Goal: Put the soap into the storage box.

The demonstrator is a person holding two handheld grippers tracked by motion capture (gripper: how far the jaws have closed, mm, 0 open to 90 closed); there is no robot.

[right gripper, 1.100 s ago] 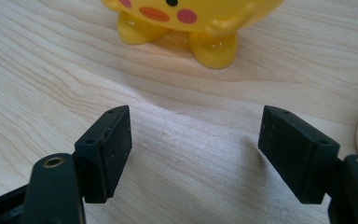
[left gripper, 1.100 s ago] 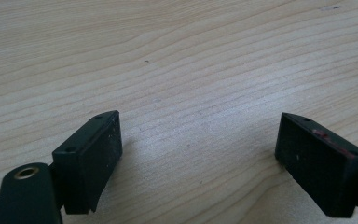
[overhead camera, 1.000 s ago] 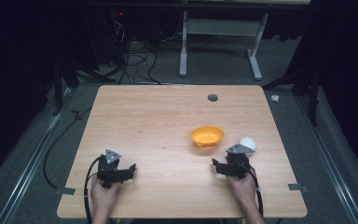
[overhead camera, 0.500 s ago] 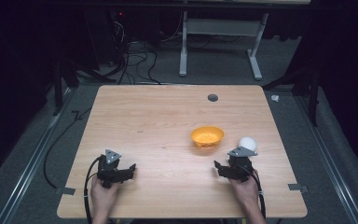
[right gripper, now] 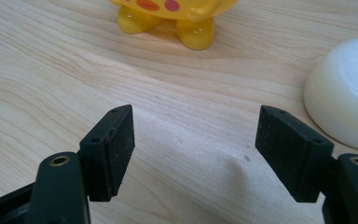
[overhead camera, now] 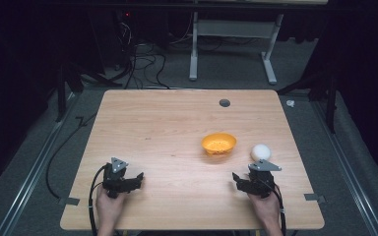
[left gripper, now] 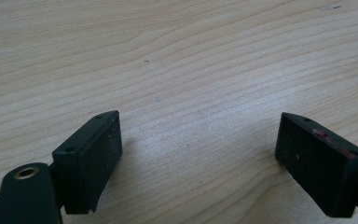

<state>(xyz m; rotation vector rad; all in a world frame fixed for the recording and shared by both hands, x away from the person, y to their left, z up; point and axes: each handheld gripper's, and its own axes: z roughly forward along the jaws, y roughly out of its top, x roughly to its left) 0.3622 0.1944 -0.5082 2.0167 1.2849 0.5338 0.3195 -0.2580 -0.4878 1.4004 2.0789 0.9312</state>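
A: How many things are counted on the table (overhead camera: 152, 128)?

B: Two are seen in the high view: one orange bowl (overhead camera: 218, 143) right of centre, and one white ball-like object (overhead camera: 261, 152) just to its lower right, near it but apart. In the right gripper view the orange thing is shown at the top edge with two small feet and painted red marks, and the white one is cut off by the right edge.

A: And the grippers?

B: Two are counted. The left gripper (overhead camera: 137, 178) is held low at the lower left of the high view, the right gripper (overhead camera: 236, 179) at the lower right, just below the white object. Each is gripped from below by a hand.

A: How are the jaws set?

B: Both pairs are spread wide, and nothing is held between them; bare wood is seen in each gap.
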